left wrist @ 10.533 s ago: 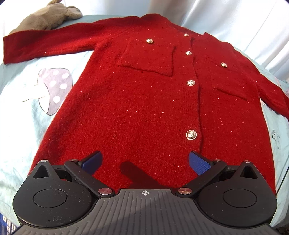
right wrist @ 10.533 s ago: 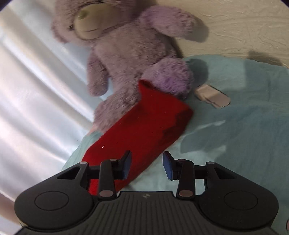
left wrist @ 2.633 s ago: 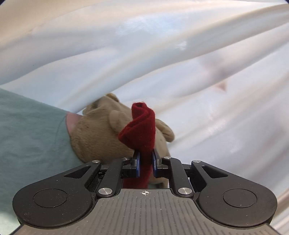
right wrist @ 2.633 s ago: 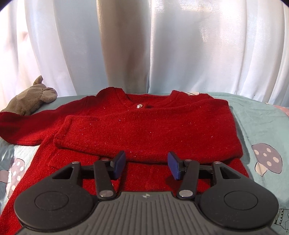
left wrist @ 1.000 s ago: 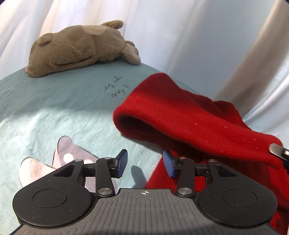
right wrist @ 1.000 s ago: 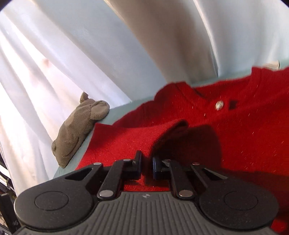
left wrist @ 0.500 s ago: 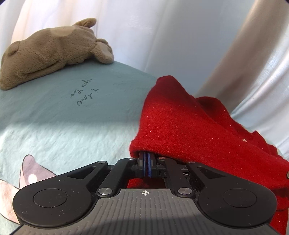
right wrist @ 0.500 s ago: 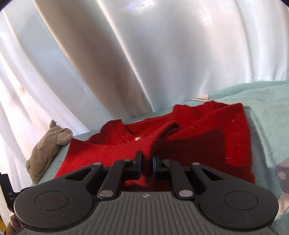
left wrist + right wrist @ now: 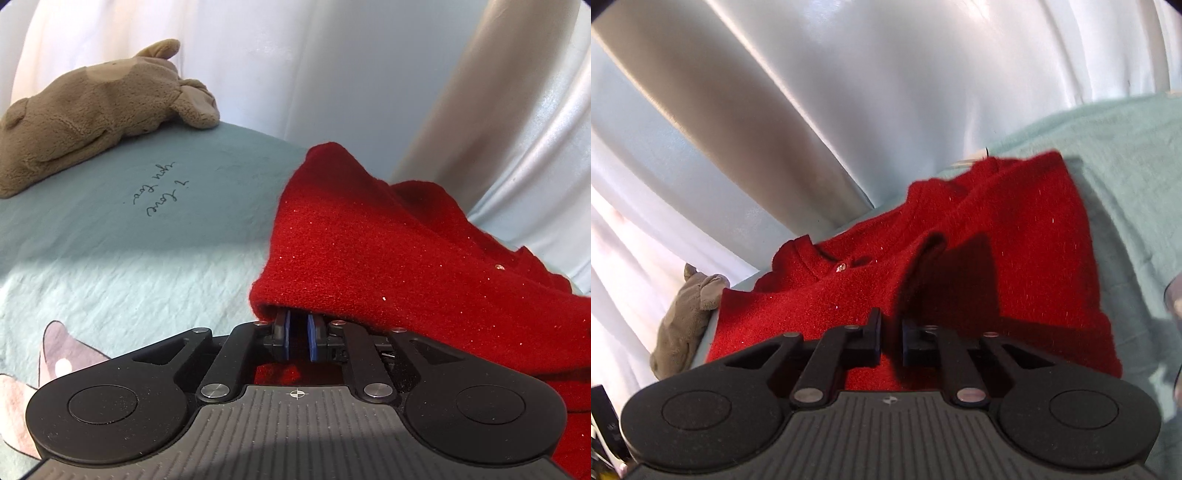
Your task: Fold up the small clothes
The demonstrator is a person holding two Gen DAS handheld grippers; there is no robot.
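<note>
Cardigan (image 9: 406, 258) now rides bunched on the bedsheet (image 9: 129, 240). I have closed the left gripper (image 9: 298, 334) on its folded edge since a second ago (right gripper (image 9: 890, 341) likewise pinches cloth), so the body fold can start.

The cardigan (image 9: 406, 251) is deep red with fine glittery flecks. The bedsheet (image 9: 129, 243) is pale teal with dark handwriting and a grey, white-spotted mushroom print; the plush toy (image 9: 88, 103) is tan-brown and the curtain (image 9: 886, 92) silvery white.

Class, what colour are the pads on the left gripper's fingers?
Blue pads, closed on the red cardigan; the left wrist view shows them best.
</note>
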